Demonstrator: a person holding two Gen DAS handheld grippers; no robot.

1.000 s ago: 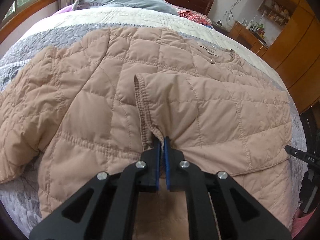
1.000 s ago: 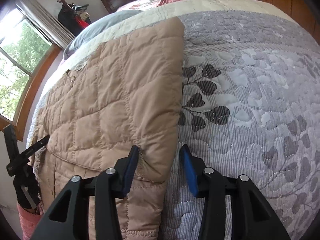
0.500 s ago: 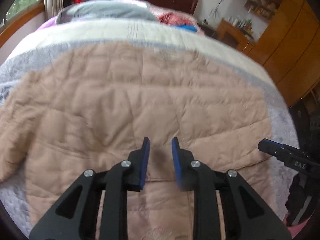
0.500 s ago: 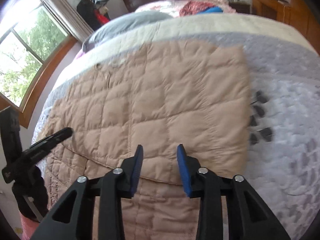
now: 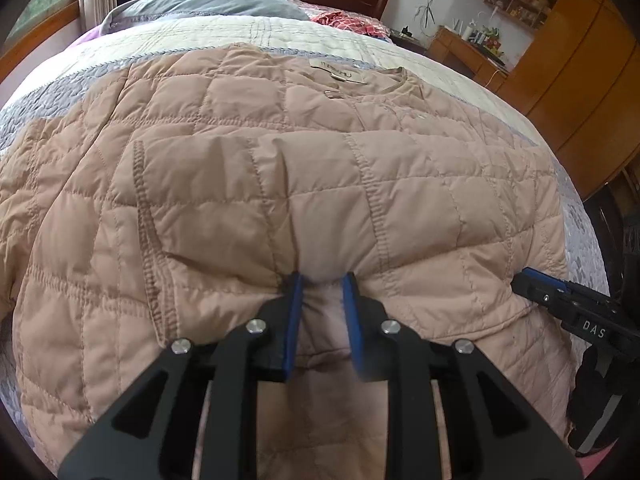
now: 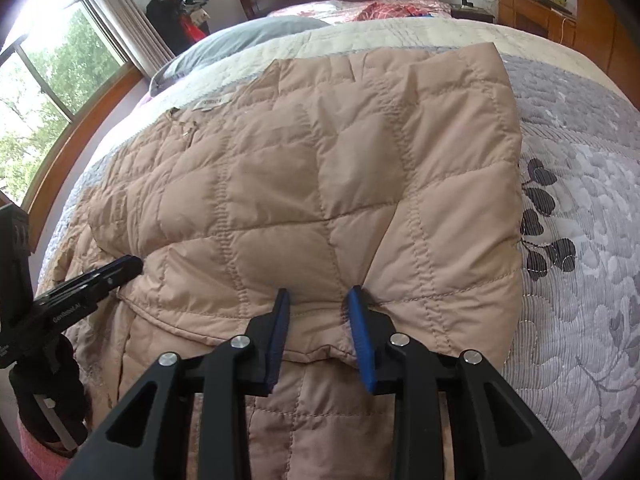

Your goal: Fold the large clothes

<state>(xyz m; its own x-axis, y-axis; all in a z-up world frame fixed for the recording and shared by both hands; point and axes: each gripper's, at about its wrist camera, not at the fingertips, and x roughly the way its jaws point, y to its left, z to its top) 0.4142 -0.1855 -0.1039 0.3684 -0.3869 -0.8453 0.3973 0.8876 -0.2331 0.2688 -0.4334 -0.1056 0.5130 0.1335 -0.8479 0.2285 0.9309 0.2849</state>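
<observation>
A beige quilted jacket (image 5: 320, 184) lies spread on the bed, collar and label (image 5: 340, 74) at the far side, a sleeve folded across its body with the cuff (image 5: 140, 184) on the left. My left gripper (image 5: 320, 280) presses its tips into the near folded edge; a puff of fabric bulges between its parted pads. In the right wrist view the jacket (image 6: 320, 184) shows its straight right side. My right gripper (image 6: 318, 294) straddles the same edge further right, jaws closing, fabric between them. Each gripper shows in the other's view: right (image 5: 540, 288), left (image 6: 120, 268).
The bed is covered by a grey leaf-patterned quilt (image 6: 580, 200) with a cream band and a grey pillow (image 5: 208, 2) at the head. A wooden wardrobe (image 5: 580, 80) stands on the right, a window (image 6: 40, 100) on the left.
My left gripper let go of the sleeve cuff, opened and shifted onto the folded edge. My right gripper left the jacket's right side, moved left over the fold and narrowed.
</observation>
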